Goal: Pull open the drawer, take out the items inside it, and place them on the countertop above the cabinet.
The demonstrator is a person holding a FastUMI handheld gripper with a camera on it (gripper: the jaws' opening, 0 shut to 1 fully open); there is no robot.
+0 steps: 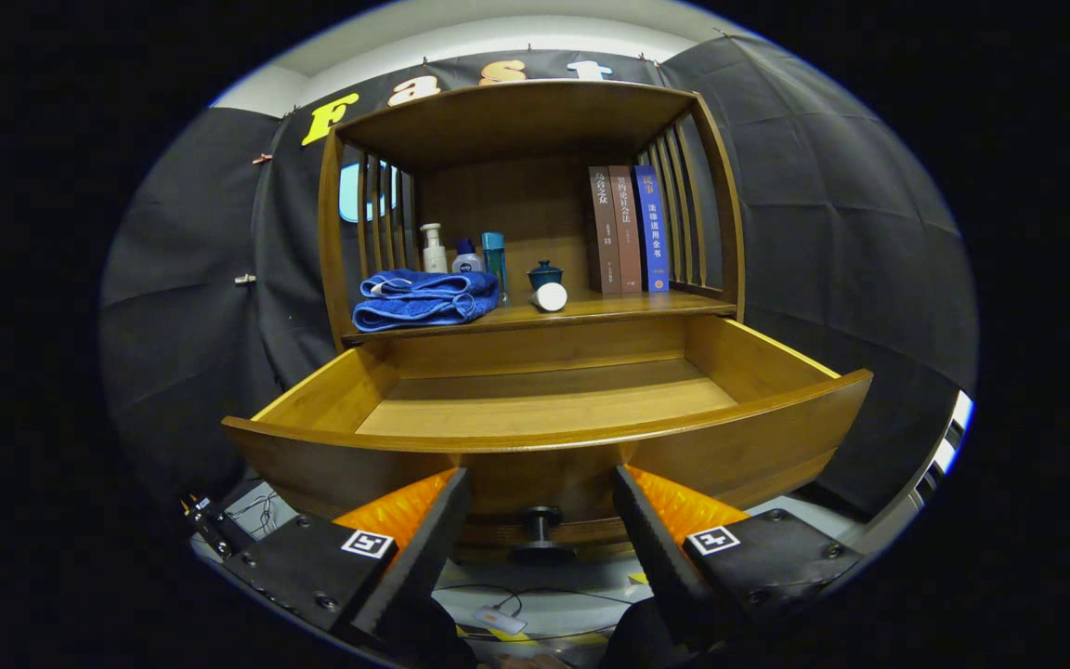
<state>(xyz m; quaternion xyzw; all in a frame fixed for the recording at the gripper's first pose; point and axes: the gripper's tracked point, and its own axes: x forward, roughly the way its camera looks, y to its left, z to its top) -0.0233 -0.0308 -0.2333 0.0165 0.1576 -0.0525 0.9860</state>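
Observation:
The wooden drawer (544, 409) stands pulled far out of the cabinet, and its floor shows bare wood with nothing lying in it. A dark round knob (540, 525) sticks out of the drawer front, between and just beyond my fingers. My gripper (542, 478) is open, a finger on each side of the knob, neither touching it. On the countertop (628, 307) above the drawer lie a folded blue towel (424, 299) and a white cylinder (550, 296) on its side. A small blue lidded cup (544, 274) stands just behind the cylinder.
At the back of the countertop stand a white pump bottle (433, 249), a small bottle (467, 257) and a tall teal bottle (494, 255). Three books (630, 229) stand upright at the right. Slatted wooden sides and a top board enclose the shelf. Cables (498, 613) lie on the floor below.

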